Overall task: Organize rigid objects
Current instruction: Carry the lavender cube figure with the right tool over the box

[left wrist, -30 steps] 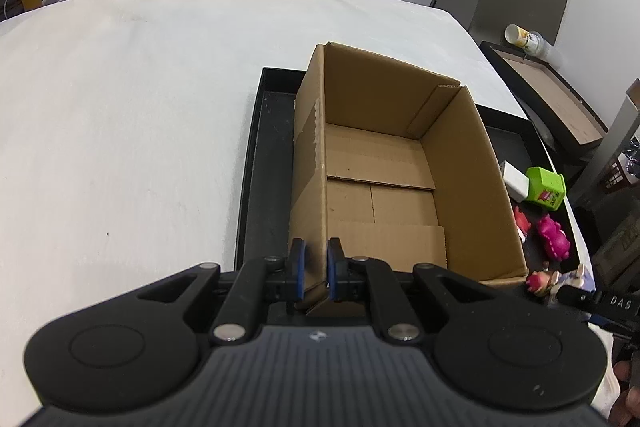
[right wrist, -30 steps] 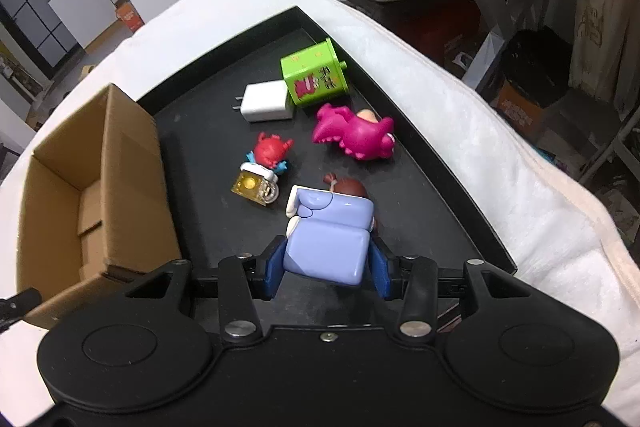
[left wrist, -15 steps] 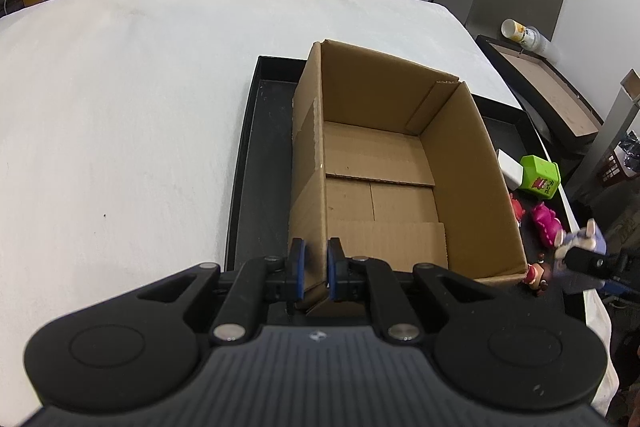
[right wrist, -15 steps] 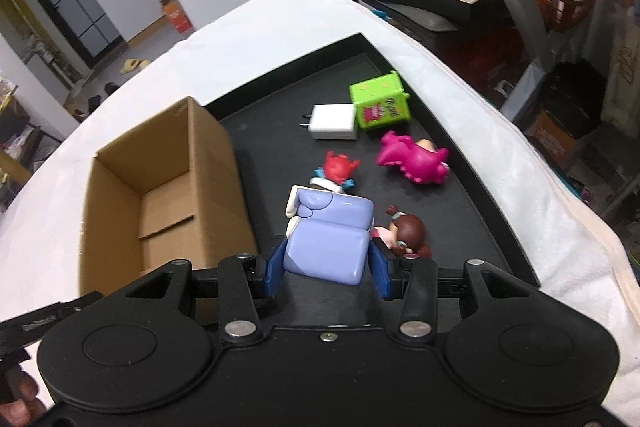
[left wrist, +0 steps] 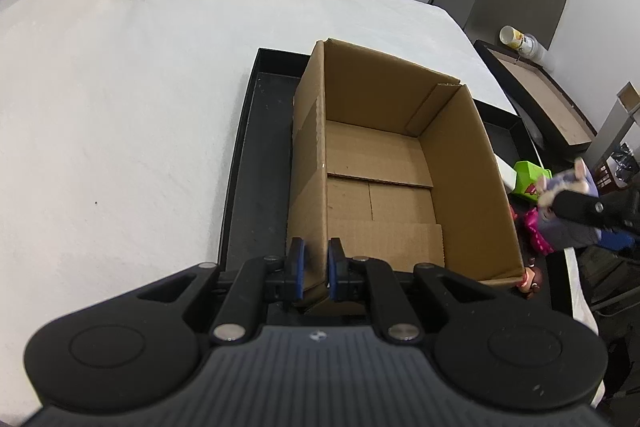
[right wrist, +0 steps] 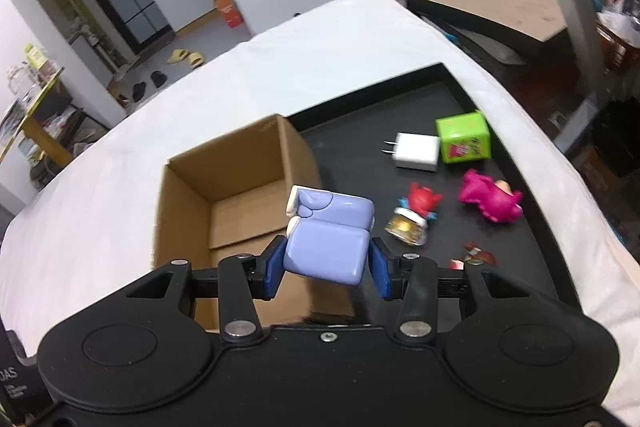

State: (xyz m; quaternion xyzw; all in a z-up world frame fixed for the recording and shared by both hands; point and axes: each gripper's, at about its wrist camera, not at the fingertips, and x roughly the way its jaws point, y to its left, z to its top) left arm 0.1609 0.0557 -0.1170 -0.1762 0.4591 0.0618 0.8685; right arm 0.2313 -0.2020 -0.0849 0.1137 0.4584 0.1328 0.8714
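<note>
The lavender figurine (right wrist: 326, 239), pinched between the right gripper (right wrist: 326, 267) fingers, is being lifted off the black tray (right wrist: 516, 267) toward the cardboard box (right wrist: 224, 187) ahead-left, now nearing the drop; the box's near wall is being clamped by the left gripper (left wrist: 314, 267).

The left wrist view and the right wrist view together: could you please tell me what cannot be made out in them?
- Lavender toy: blurred in the left wrist view; in the right wrist view its underside is hidden by the right gripper.
- Small brown-haired figure: mostly hidden behind the right gripper's finger.
- Cardboard box: the near corner is covered by the left gripper.
- Green cube: its print is too small to read.
</note>
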